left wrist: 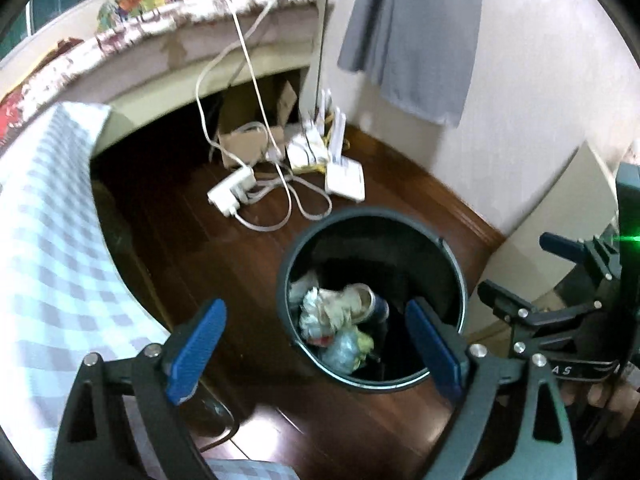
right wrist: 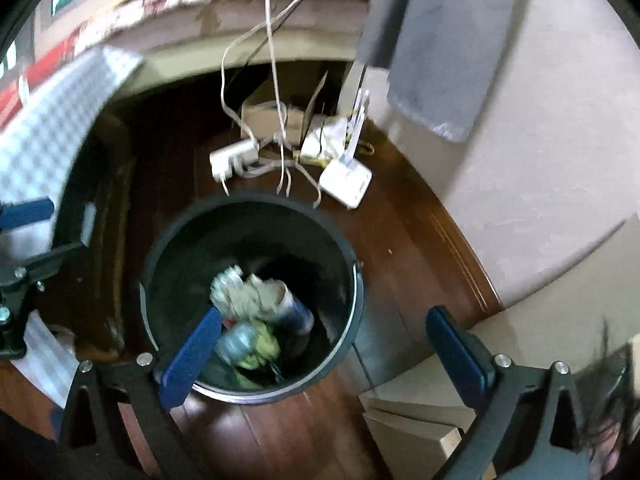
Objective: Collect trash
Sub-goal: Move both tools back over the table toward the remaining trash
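On the dark wooden floor stands a round black bin, smooth-walled, holding crumpled paper, a can and soft plastic trash; above it the left hand-held gripper and right hand-held gripper gape wide, blue ribbed pads empty

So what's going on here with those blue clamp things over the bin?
A person is collecting trash with a two-finger gripper in each hand. Both the left gripper and the right gripper hang open and empty above a dark round trash bin on the wooden floor. Crumpled paper and other scraps already lie at the bottom. Behind the bin sit a white power strip and tangled cables.
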